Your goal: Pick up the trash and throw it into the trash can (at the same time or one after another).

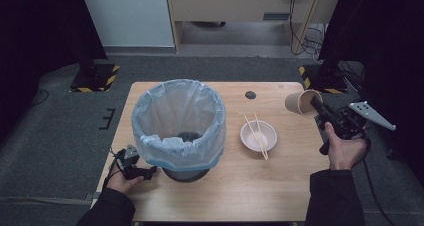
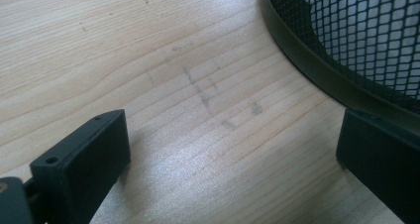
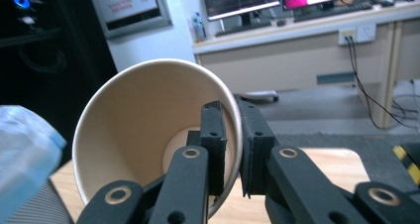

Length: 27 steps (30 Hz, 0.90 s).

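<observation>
The right gripper (image 1: 320, 109) was clamped on the cup's (image 1: 300, 102) rim, up over the table's (image 1: 280, 186) right edge, so it should tip slowly over the bin (image 1: 178, 123); the left gripper (image 1: 145, 172), jaws apart, waited.

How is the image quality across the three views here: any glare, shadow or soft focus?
High view: evenly lit table, dark curtains at both sides, slightly soft overall. Left gripper view: a pale sheen on the wood between the open left gripper jaws, with the mesh bin sharp. Right gripper view: the right gripper and paper cup are sharp, monitors behind slightly washed out.
</observation>
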### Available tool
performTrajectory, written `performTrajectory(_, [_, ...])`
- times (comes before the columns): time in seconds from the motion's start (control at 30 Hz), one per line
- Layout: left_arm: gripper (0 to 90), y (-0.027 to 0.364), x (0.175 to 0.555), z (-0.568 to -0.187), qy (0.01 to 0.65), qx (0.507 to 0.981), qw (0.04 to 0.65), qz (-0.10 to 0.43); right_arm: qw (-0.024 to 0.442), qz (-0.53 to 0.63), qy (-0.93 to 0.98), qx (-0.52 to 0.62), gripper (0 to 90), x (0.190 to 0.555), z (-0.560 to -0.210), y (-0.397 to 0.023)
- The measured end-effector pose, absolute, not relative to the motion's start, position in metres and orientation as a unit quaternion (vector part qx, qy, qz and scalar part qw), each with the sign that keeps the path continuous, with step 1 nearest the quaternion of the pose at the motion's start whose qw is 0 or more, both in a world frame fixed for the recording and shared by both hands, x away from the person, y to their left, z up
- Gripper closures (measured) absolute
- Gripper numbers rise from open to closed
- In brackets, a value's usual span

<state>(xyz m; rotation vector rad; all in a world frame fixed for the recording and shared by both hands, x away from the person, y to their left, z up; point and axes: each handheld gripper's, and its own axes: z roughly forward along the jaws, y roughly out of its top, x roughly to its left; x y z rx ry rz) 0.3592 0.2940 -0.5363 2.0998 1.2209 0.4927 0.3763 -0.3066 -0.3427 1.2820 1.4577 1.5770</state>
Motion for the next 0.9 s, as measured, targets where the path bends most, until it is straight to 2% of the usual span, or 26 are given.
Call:
performTrajectory(0.5, [0.0,0.294,0.359,-0.536,0.466,0.801,0.326,0.188,0.310,0.662,0.550,0.404,83.0,0.352,-0.298,-0.276])
performTrajectory(0.77, [0.0,0.294,0.359,-0.536,0.466,0.801,0.326,0.188,0.296,0.682,0.560,0.364,83.1,0.345,-0.278,-0.255])
performTrajectory(0.9, [0.0,0.294,0.359,-0.536,0.466,0.801,0.326,0.188,0.275,0.702,0.555,0.350,83.1,0.346,-0.267,-0.245])
